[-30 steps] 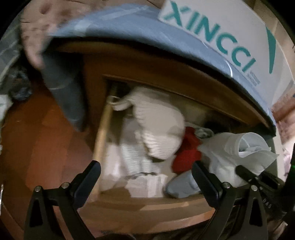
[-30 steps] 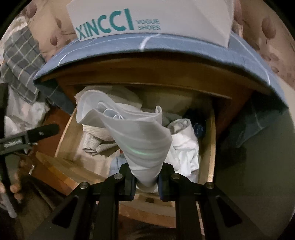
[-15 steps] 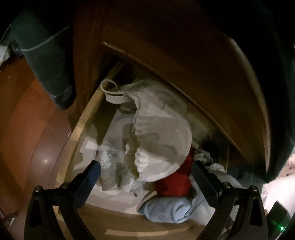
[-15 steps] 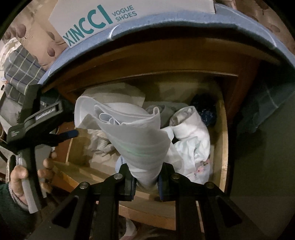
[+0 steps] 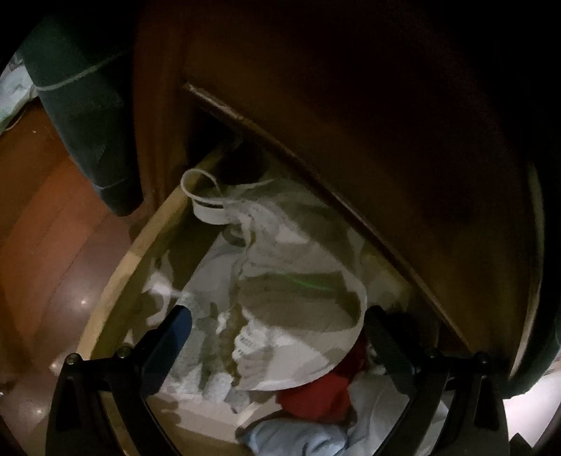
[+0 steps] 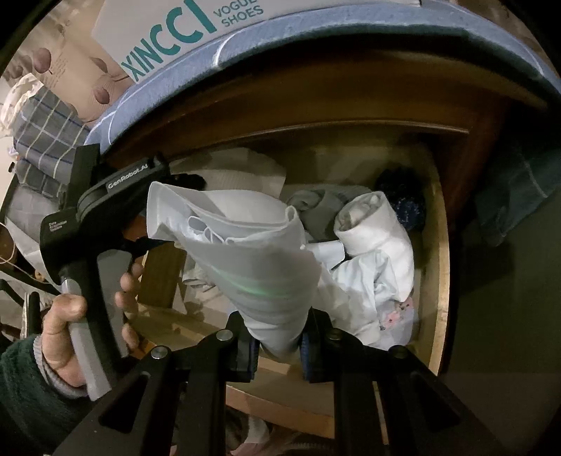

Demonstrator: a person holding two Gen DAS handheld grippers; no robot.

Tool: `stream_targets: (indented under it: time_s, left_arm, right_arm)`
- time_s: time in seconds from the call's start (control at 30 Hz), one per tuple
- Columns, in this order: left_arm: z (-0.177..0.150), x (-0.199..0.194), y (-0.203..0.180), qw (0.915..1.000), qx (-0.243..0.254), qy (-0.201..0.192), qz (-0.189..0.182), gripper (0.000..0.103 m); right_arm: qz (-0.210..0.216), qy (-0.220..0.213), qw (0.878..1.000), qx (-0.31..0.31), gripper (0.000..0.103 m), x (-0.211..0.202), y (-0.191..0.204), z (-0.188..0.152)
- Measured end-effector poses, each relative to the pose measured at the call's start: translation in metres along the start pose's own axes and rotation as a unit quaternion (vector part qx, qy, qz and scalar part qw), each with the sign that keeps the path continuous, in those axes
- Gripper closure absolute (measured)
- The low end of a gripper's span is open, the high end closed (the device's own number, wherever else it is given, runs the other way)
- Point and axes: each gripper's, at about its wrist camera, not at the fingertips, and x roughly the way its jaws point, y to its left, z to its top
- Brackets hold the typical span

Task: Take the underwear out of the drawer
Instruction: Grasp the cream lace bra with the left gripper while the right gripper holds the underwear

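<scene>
A wooden drawer stands pulled out, full of clothes. My left gripper hangs open just above it, its fingers either side of a white knitted bra whose strap loops toward the back. A red garment and a pale blue one lie at the near edge. My right gripper is shut on a folded white piece of underwear, held up above the drawer. In the right wrist view a hand holds the left gripper's handle; its fingers are hidden behind the cloth.
A white rolled garment and a dark blue one lie in the drawer's right half. A blue cloth and a shoe box sit on the cabinet top. A checked fabric lies left. Dark cloth hangs over the cabinet side.
My left gripper has dropped and rolled closer over the drawer, so the cabinet top and shoe box left its view. The right gripper has kept hold of the white underwear and hardly moved.
</scene>
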Motion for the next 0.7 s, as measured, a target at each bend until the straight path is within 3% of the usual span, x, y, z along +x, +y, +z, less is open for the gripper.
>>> stream_targets:
  time_s: [0.1, 0.13, 0.2, 0.23, 0.4, 0.5, 0.7]
  left_arm:
    - [-0.001, -0.003, 0.001, 0.9999, -0.008, -0.006, -0.004, 0.006]
    - [-0.001, -0.003, 0.001, 0.9999, -0.009, -0.008, 0.004, 0.012]
    - [-0.003, -0.002, 0.0, 0.9999, -0.009, -0.002, -0.011, 0.045]
    - [-0.003, -0.001, -0.002, 0.9998, -0.008, 0.003, -0.017, 0.046]
    - [-0.014, -0.004, -0.012, 0.9995, 0.013, 0.008, -0.028, 0.074]
    - [-0.02, -0.012, -0.013, 0.9988, 0.024, 0.01, -0.042, 0.081]
    - [-0.03, -0.04, -0.009, 0.9973, 0.054, 0.002, -0.049, 0.083]
  right_arm:
    - [0.001, -0.001, 1.0, 0.001, 0.086, 0.0, -0.001, 0.002]
    - [0.003, 0.0, 1.0, 0.002, 0.086, 0.0, -0.002, 0.002]
    - [0.002, -0.001, 1.0, 0.002, 0.086, 0.001, -0.002, 0.002]
    - [0.001, -0.001, 1.0, 0.001, 0.086, 0.002, -0.002, 0.001]
    - [0.0, 0.0, 1.0, 0.0, 0.086, 0.002, 0.0, 0.0]
    - [-0.002, -0.001, 1.0, -0.001, 0.086, 0.001, 0.002, 0.0]
    - [-0.004, -0.002, 1.0, -0.001, 0.086, 0.002, 0.004, -0.001]
